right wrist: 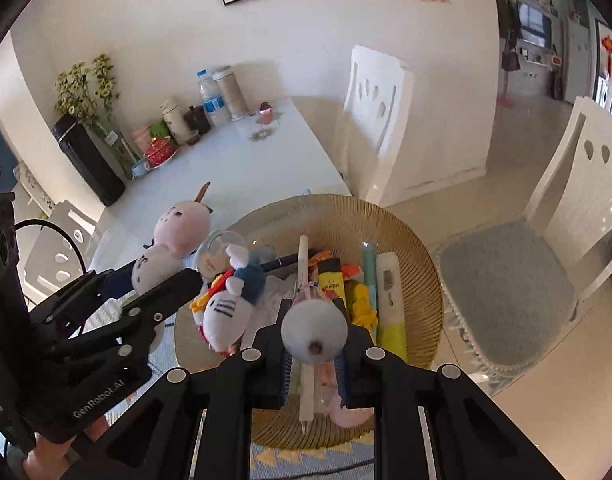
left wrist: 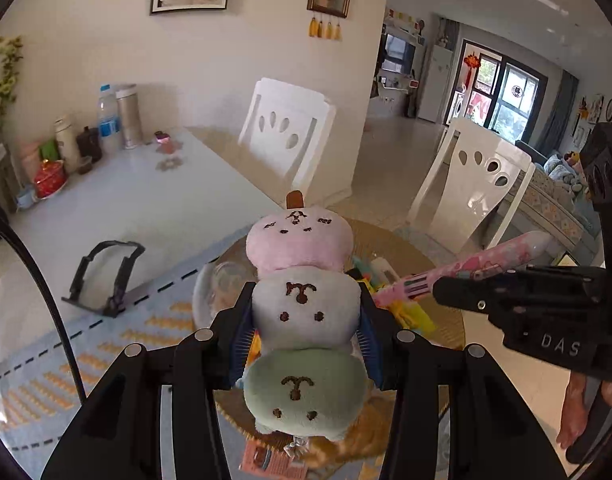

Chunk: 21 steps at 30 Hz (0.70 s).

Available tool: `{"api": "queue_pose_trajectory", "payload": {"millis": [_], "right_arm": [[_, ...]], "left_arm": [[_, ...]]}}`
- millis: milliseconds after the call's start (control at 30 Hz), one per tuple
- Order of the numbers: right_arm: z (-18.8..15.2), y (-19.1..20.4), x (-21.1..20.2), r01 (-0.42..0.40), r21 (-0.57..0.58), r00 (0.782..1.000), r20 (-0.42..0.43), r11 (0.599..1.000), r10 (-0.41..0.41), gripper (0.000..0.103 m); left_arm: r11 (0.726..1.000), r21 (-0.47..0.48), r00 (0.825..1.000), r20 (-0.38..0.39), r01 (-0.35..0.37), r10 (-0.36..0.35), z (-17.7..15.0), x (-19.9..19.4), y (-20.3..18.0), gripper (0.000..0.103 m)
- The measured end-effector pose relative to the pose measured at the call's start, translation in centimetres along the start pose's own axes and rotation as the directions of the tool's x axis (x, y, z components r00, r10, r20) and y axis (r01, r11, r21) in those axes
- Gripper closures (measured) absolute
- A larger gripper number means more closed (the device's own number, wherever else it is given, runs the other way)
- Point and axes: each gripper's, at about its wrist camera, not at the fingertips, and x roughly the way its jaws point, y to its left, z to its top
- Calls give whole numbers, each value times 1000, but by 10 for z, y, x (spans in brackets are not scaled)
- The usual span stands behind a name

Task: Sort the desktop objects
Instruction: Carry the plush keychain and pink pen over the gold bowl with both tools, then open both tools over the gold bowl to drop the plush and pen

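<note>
Your left gripper [left wrist: 306,320] clamps the plush [left wrist: 304,308] by its middle; your right gripper [right wrist: 314,344] pinches the pen [left wrist: 466,268], both held above the basket [right wrist: 422,280]. Its long ends overhang the jaws, so any tilt could twist the plush loose and drop it outside the rim.

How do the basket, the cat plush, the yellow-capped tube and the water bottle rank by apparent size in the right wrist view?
1. basket
2. cat plush
3. yellow-capped tube, close to the plush
4. water bottle, farther away, so unsure
</note>
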Motion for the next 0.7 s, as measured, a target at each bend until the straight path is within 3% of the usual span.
{"api": "queue_pose_trajectory", "payload": {"millis": [167,267,300,333,433,700], "right_arm": [[6,3,11,7,-16,1000,26,1000,-6,83],[2,2,26,25,-12,998,-61,1000,-26,74],[-2,-1,28,15,11,996,-92,1000,-14,73],[-8,-5,29,-7,40,992,-124,999,12,69],[-27,-14,22,-34,102,984,-168,994,51,66],[-69,-6,-26,-65,106,991,-112,992,76,65]], "left_arm": [[1000,-3,1000,12,-1,1,3,8,-2,51],[999,-44,1000,13,0,0,-2,6,3,22],[998,-62,1000,17,-2,3,-6,1,6,5],[997,-73,1000,18,-3,4,-8,-3,9,0],[995,-98,1000,16,-19,20,-19,-21,19,0],[967,-224,992,7,-118,122,-66,-89,73,0]]}}
